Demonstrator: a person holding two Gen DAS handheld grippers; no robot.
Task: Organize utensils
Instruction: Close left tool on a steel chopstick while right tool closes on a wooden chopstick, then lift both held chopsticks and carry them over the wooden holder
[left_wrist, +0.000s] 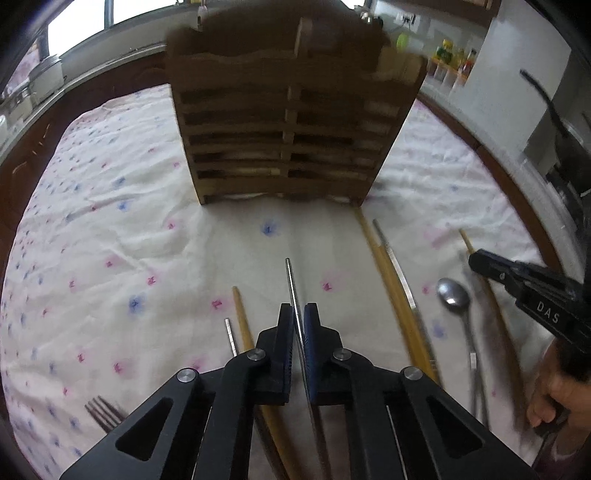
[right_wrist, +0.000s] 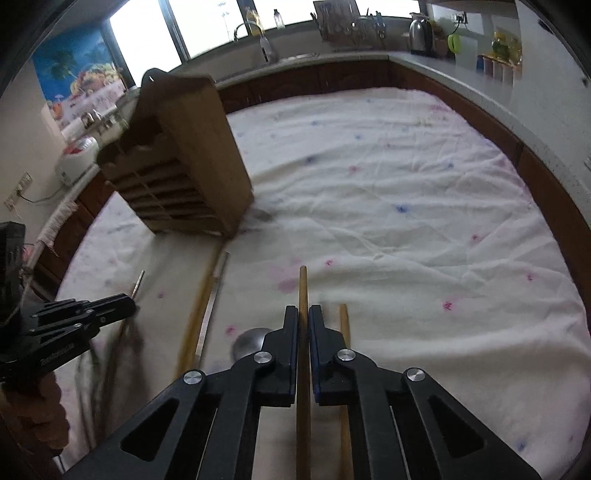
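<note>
My left gripper (left_wrist: 299, 314) has its two flat black pads pressed narrow on a thin metal rod (left_wrist: 290, 280), a smooth grey sliver whose squared tip pokes out ahead of the fingers toward the wooden rack (left_wrist: 291, 122). My right gripper (right_wrist: 303, 315) is pinched the same way around a round, matte wooden chopstick (right_wrist: 303, 284), which runs straight between the pads and out past them. A second wooden stick (right_wrist: 344, 325) lies just beside my right finger on the cloth. Everything sits on a soft, rumpled white tablecloth (right_wrist: 406, 221) dotted with small pink and blue flower prints. The rack stands upright ahead of me, a boxy slatted piece of brown wood with horizontal bars in two columns and a scalloped top edge; pale stick shapes show between its slats. From the left view, a long yellowish wooden stick (left_wrist: 384, 266) and a slim metal rod (left_wrist: 397, 266) lie side by side, running from the rack's right corner back toward me. Right of them rests a shiny steel spoon (left_wrist: 453, 293), oval bowl facing up. On my left side lie a short wooden stick (left_wrist: 242, 317), a small square-tipped metal rod (left_wrist: 231, 336) just beside it, and the tines of a dark fork (left_wrist: 105, 410) near the lower edge. Brown cabinets and a pale countertop (right_wrist: 461, 74) curve around behind
</note>
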